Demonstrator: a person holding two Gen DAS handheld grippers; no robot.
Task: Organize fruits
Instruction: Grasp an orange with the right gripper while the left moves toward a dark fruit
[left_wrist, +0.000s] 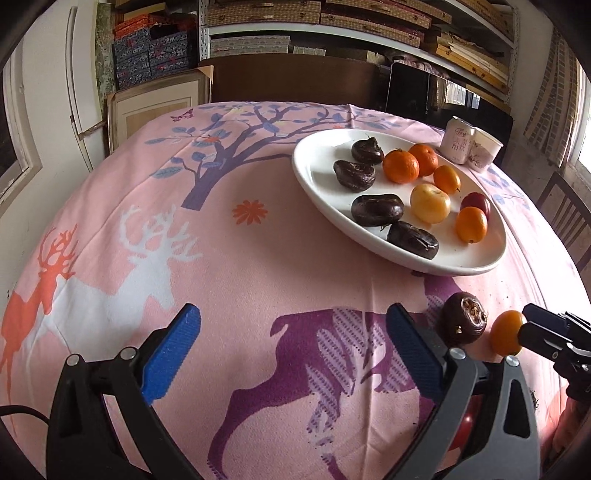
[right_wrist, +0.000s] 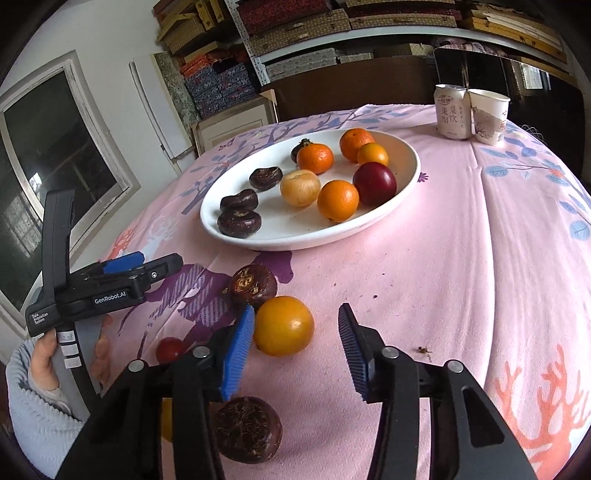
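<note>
Beside right hand-held gripper (right_wrist: 295, 347): orange fruit (right_wrist: 283, 325).

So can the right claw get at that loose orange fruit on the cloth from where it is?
Probably yes. The orange fruit lies just ahead of the right claw, touching its left finger, jaws apart. The dark fruit touches it behind; the open left claw stands clear.
</note>
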